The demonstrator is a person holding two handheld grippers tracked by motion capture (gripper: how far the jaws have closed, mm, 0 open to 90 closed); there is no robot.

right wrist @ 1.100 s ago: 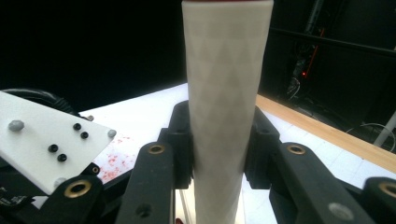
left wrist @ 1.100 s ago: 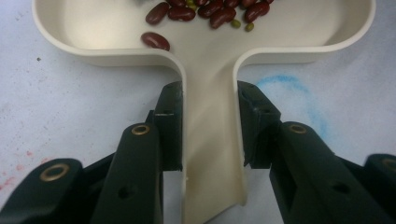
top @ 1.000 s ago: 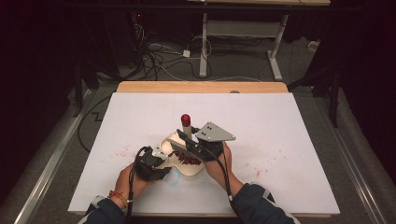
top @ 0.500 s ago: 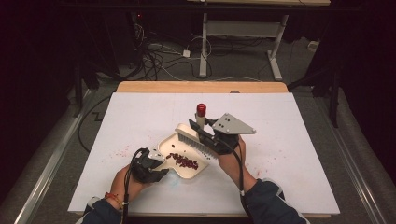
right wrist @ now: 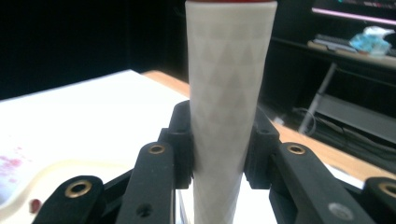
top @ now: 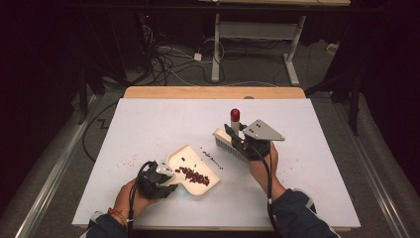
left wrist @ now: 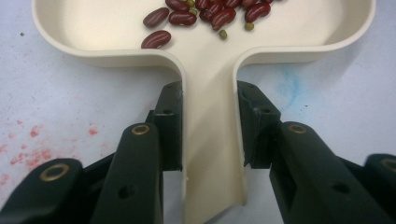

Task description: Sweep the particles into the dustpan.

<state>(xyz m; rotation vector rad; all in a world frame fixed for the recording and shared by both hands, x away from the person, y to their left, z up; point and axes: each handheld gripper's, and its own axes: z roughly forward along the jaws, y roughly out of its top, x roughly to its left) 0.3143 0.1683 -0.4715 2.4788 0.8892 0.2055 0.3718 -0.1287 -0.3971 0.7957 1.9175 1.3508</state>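
White tabletop [top: 148, 119]: a stiff, light plastic dustpan [top: 194, 169] holding kidney beans [top: 194, 175] is clamped by its flat handle in the left gripper [top: 168, 179]. Beside it, a brush [top: 233, 141] is gripped by its smooth tapered handle in the right gripper [top: 236, 138].

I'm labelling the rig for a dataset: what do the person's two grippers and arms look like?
Both the left gripper and the right gripper are black, two-jawed, with brass-coloured pivot pins. The right carries a grey three-cornered plate. A black cable trails from each. Dark blue sleeves; an orange wristband on the left wrist.
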